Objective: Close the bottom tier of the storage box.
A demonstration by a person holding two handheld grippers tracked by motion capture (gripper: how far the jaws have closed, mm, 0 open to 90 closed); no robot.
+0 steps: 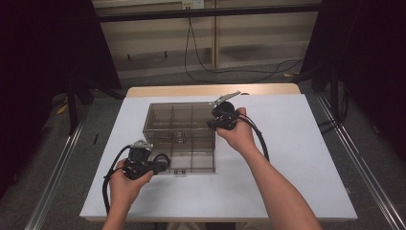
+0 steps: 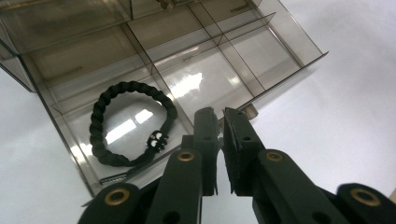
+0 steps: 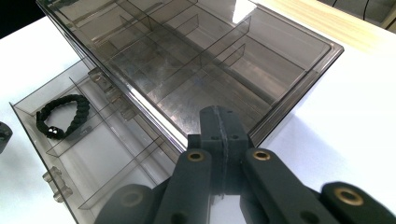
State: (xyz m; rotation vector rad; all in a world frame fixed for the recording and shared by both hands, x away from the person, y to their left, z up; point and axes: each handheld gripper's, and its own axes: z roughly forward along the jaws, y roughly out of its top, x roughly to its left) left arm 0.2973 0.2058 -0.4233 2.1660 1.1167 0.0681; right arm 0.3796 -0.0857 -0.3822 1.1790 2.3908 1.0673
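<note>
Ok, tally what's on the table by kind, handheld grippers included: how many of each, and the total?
Clear compartment box, lid open: 1
Black braided bracelet, in a corner compartment: 1
Handheld grippers: 2, left gripper and right gripper
Total: 4

Bracelet (image 2: 133, 123) in organizer box (image 2: 280, 44), on table (image 2: 345, 116)

A black braided bracelet (image 2: 132, 123) lies flat in a corner compartment of the open smoky-clear divided box (image 2: 289, 32).

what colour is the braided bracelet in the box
Black, with a small white-marked bead; the bracelet shows best in the left gripper view.
</note>
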